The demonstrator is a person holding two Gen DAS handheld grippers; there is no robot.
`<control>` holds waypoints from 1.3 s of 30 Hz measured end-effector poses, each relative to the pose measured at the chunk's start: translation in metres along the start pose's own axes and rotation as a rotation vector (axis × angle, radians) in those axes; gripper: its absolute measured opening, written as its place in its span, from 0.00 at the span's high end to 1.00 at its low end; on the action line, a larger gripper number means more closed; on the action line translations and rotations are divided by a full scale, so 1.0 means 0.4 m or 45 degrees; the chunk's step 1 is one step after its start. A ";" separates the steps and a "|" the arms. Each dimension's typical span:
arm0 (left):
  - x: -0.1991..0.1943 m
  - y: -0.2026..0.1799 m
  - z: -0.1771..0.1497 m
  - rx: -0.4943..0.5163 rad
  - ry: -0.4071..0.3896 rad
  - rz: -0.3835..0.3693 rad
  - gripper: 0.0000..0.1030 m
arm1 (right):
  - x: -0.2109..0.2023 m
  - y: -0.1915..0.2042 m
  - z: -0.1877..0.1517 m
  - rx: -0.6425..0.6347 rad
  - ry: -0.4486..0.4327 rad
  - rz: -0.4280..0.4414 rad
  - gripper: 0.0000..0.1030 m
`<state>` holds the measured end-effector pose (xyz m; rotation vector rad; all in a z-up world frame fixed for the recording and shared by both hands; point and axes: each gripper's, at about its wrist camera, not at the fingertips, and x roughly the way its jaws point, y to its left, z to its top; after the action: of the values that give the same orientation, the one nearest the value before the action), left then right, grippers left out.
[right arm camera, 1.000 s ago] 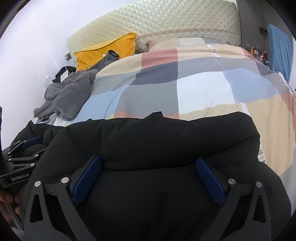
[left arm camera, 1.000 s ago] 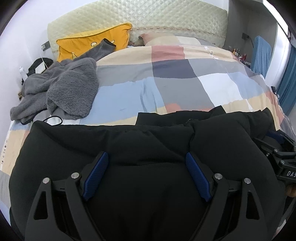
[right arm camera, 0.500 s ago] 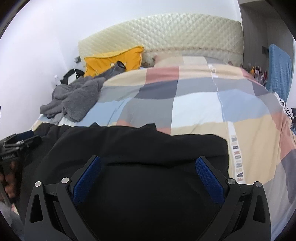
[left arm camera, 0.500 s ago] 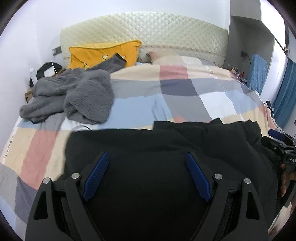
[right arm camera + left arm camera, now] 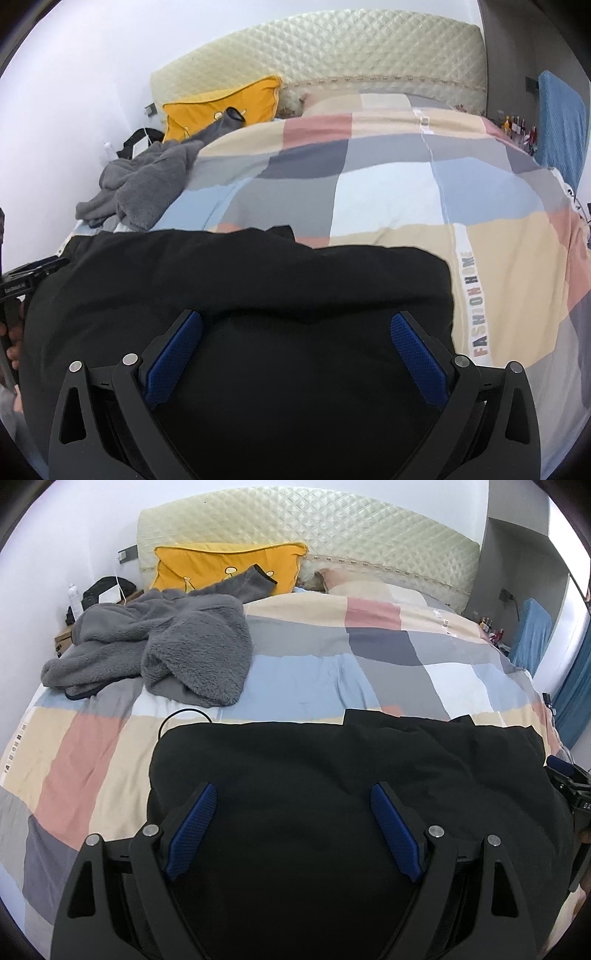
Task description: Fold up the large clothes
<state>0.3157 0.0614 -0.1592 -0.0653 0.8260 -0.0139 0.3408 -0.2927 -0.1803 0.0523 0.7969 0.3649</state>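
Observation:
A large black garment (image 5: 332,775) lies folded on the near part of the bed; it also shows in the right wrist view (image 5: 240,288). My left gripper (image 5: 291,797) hovers over its left half with its blue pads (image 5: 192,827) wide apart and nothing between them. My right gripper (image 5: 295,325) hovers over its right half, blue pads (image 5: 417,354) also wide apart and empty. Each gripper shows at the edge of the other's view.
The bed has a pastel checked duvet (image 5: 332,657). A grey fleece garment (image 5: 166,646) lies heaped at the far left by a yellow pillow (image 5: 221,565). A padded cream headboard (image 5: 314,528) stands behind. A blue chair (image 5: 557,122) stands at the right.
Both grippers have pulled back and up from the black garment, which now looks smaller and lies flat. More of the duvet shows on each side.

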 end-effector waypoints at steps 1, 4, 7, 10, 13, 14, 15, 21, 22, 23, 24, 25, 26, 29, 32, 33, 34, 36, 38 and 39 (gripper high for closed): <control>0.004 -0.002 -0.002 0.006 0.006 0.005 0.17 | 0.006 0.000 -0.002 0.001 0.008 0.004 0.00; 0.021 0.001 -0.012 -0.002 0.017 -0.013 0.16 | 0.019 0.000 -0.008 0.007 0.031 0.018 0.00; 0.041 0.009 -0.015 -0.018 0.049 -0.037 0.14 | 0.022 -0.007 -0.014 0.034 0.043 0.033 0.00; 0.041 0.012 -0.018 -0.030 0.052 -0.041 0.13 | 0.023 -0.005 -0.018 0.034 0.043 0.032 0.00; 0.037 0.007 -0.022 -0.022 0.048 -0.026 0.13 | 0.025 -0.006 -0.019 0.032 0.048 0.030 0.00; 0.037 0.006 -0.023 -0.023 0.048 -0.024 0.13 | 0.024 -0.007 -0.019 0.033 0.050 0.031 0.00; 0.036 0.007 -0.022 -0.027 0.050 -0.026 0.12 | 0.025 -0.007 -0.019 0.034 0.052 0.032 0.00; 0.014 0.088 -0.003 -0.227 0.010 -0.084 0.12 | 0.010 -0.028 -0.002 0.082 0.052 0.050 0.00; 0.005 0.108 0.002 -0.268 -0.009 -0.080 0.12 | 0.002 -0.037 0.002 0.089 0.037 0.045 0.00; -0.006 0.136 0.008 -0.316 -0.036 -0.068 0.12 | -0.012 -0.054 0.008 0.108 0.013 0.034 0.00; -0.012 0.158 0.012 -0.349 -0.053 -0.051 0.12 | -0.021 -0.070 0.013 0.129 -0.002 0.023 0.00; -0.018 0.187 0.015 -0.391 -0.067 -0.018 0.12 | -0.031 -0.096 0.018 0.166 -0.020 0.012 0.00; -0.018 0.212 0.016 -0.423 -0.067 0.006 0.12 | -0.038 -0.123 0.020 0.209 -0.030 0.012 0.00; 0.010 0.285 0.009 -0.519 0.025 0.026 0.12 | -0.040 -0.218 0.016 0.400 -0.019 0.031 0.00; 0.064 0.334 -0.018 -0.645 0.166 -0.066 0.14 | -0.011 -0.299 -0.009 0.591 0.060 0.121 0.00; 0.077 0.339 -0.024 -0.672 0.194 -0.108 0.14 | 0.000 -0.311 -0.016 0.623 0.085 0.148 0.00; 0.091 0.339 -0.031 -0.697 0.229 -0.153 0.16 | 0.013 -0.318 -0.024 0.643 0.115 0.167 0.00; 0.112 0.336 -0.038 -0.712 0.276 -0.205 0.21 | 0.033 -0.316 -0.032 0.647 0.163 0.191 0.01; 0.121 0.326 -0.040 -0.714 0.302 -0.253 0.29 | 0.056 -0.301 -0.034 0.635 0.208 0.209 0.02; 0.121 0.320 -0.039 -0.717 0.307 -0.274 0.36 | 0.073 -0.292 -0.034 0.625 0.235 0.220 0.02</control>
<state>0.3355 0.1864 -0.2135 -0.6940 1.0409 0.0086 0.3850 -0.3934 -0.2314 0.5561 1.0548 0.3329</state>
